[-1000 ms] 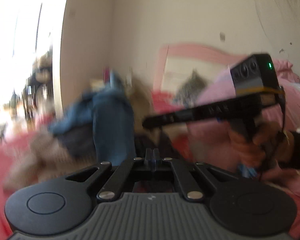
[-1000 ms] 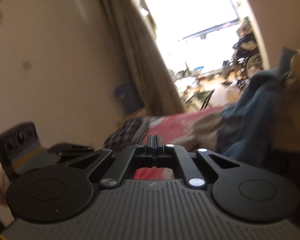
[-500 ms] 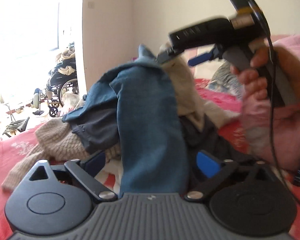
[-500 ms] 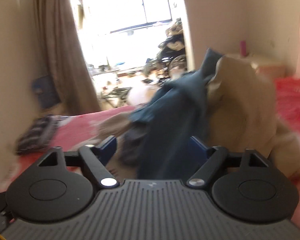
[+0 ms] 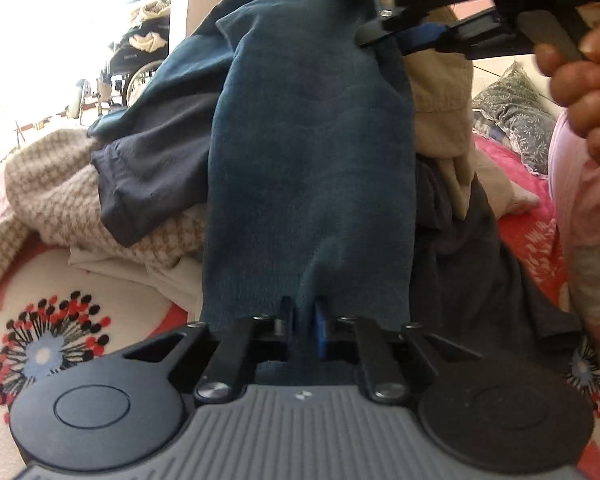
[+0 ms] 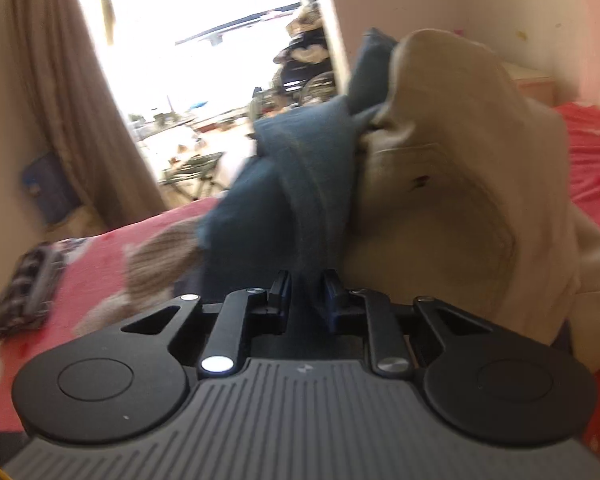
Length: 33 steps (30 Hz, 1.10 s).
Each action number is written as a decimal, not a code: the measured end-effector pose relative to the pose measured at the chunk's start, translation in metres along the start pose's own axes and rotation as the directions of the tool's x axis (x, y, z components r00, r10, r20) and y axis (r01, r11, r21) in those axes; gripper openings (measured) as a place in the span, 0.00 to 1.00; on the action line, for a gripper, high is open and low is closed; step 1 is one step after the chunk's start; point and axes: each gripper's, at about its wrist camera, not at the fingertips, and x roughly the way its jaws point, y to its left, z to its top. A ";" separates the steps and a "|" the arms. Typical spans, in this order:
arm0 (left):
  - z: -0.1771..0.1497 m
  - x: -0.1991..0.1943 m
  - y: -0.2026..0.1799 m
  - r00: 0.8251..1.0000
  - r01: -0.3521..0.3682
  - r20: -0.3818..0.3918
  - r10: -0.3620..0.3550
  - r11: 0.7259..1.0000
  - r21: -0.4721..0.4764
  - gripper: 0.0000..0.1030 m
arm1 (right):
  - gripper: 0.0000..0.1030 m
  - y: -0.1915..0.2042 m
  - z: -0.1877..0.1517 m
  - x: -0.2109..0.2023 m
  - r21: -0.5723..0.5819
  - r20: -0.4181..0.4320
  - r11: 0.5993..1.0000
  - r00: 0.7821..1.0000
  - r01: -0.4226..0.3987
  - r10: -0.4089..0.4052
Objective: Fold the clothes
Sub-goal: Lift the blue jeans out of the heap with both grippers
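Left wrist view: my left gripper (image 5: 303,320) has just closed on the blue garment (image 5: 308,168). My right gripper (image 6: 305,292) – just closing too – pinches the same cloth beside a beige garment (image 6: 460,184).

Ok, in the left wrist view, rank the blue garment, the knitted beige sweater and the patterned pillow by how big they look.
1. blue garment, though it hangs nearest the camera
2. knitted beige sweater, partly buried under other clothes
3. patterned pillow, farther back, so its true size is unsure

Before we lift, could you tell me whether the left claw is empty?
No, the left claw is shut on the lower edge of the blue garment.
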 end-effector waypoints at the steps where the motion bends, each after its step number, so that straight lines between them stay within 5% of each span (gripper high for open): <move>1: -0.001 -0.002 -0.002 1.000 -0.002 0.004 0.002 1.000 0.005 0.07 | 0.21 -0.003 -0.002 0.001 0.020 0.010 1.000 1.000 -0.012 0.012; 5: -0.004 -0.016 -0.003 1.000 0.022 0.018 -0.022 1.000 0.013 0.04 | 0.27 -0.001 -0.007 0.014 0.013 0.012 1.000 1.000 -0.005 0.005; 8: -0.003 -0.033 -0.006 0.997 0.076 0.024 -0.077 0.996 0.046 0.04 | 0.07 -0.007 -0.007 0.009 0.092 0.014 0.988 0.993 -0.122 0.121; 14: -0.016 -0.082 -0.011 0.986 0.165 0.021 -0.168 0.981 0.105 0.04 | 0.05 0.018 -0.011 -0.030 0.000 -0.003 0.947 0.947 -0.320 0.320; 23: -0.044 -0.152 -0.021 0.965 0.260 -0.008 -0.261 0.958 0.118 0.04 | 0.05 0.052 -0.044 -0.091 -0.088 -0.057 0.894 0.898 -0.440 0.437; 33: -0.109 -0.225 -0.052 0.910 0.406 -0.131 -0.392 0.908 0.104 0.04 | 0.05 0.066 -0.101 -0.161 -0.043 -0.180 0.819 0.811 -0.572 0.557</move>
